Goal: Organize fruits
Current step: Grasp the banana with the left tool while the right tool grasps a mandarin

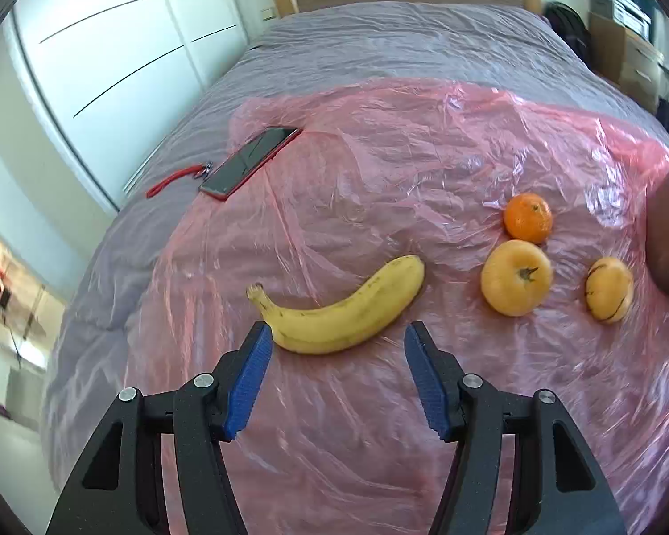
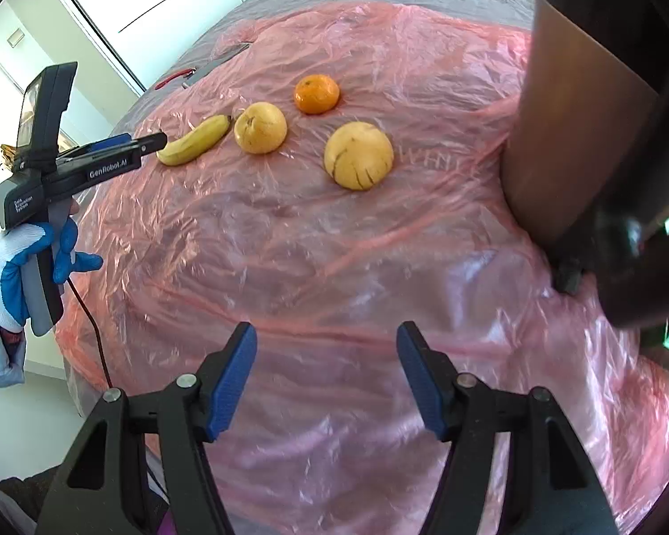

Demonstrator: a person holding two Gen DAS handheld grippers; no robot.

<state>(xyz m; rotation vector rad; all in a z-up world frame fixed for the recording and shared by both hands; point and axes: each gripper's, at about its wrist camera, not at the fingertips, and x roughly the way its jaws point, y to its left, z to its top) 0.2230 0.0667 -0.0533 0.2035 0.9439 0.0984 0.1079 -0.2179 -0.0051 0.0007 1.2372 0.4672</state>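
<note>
A yellow banana [image 1: 348,312] lies on the pink plastic sheet [image 1: 379,169] just ahead of my open left gripper [image 1: 336,339], whose blue pads are spread on either side of its near edge without touching it. To its right lie a yellow round fruit with a stem [image 1: 516,277], an orange tangerine [image 1: 528,217] behind it and a smaller yellow fruit with dark streaks [image 1: 609,290]. In the right wrist view the banana [image 2: 195,140], yellow fruit [image 2: 260,127], tangerine [image 2: 316,93] and streaked fruit [image 2: 358,155] lie far ahead of my open, empty right gripper [image 2: 325,343]. The left gripper [image 2: 125,142] shows there beside the banana.
A red-cased phone [image 1: 249,161] with a red strap [image 1: 174,180] lies at the sheet's far left on the grey bed cover [image 1: 401,40]. A dark brown object [image 2: 571,125] rises at the right of the sheet. White wardrobe doors [image 1: 111,53] stand left of the bed.
</note>
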